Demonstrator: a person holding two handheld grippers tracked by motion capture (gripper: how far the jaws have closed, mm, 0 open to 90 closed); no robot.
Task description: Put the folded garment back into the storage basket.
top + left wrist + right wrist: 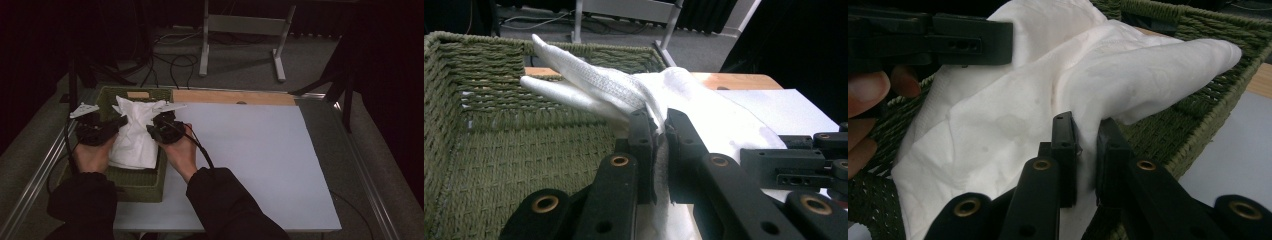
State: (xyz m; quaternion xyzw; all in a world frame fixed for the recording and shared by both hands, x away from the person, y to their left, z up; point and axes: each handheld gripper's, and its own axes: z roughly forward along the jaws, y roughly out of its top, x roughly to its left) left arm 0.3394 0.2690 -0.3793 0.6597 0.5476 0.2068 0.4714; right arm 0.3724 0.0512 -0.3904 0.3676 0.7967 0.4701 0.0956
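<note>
White cloth (pixel 134 135): bunched over the green woven basket (pixel 140 184), at the desk's (pixel 250 165) left edge.
Left tongs (pixel 121 121): clamped on the cloth's left side.
Right tongs (pixel 152 131): clamped on the cloth's right side.
Basket: far rim against the desk's wooden strip (pixel 235 97).

Both forearms wear dark, nearly black long sleeves (pixel 82 202), loose & creased at the cuffs. Left gripper (pixel 660 125) & right gripper (pixel 1087 131) are matte black w/ flat linkage bars, brass-ringed pivot holes and small dark screw holes. Each carries a pale grey three-cornered plate (pixel 84 109) on top & trails a thin black cable (pixel 200 146).
</note>
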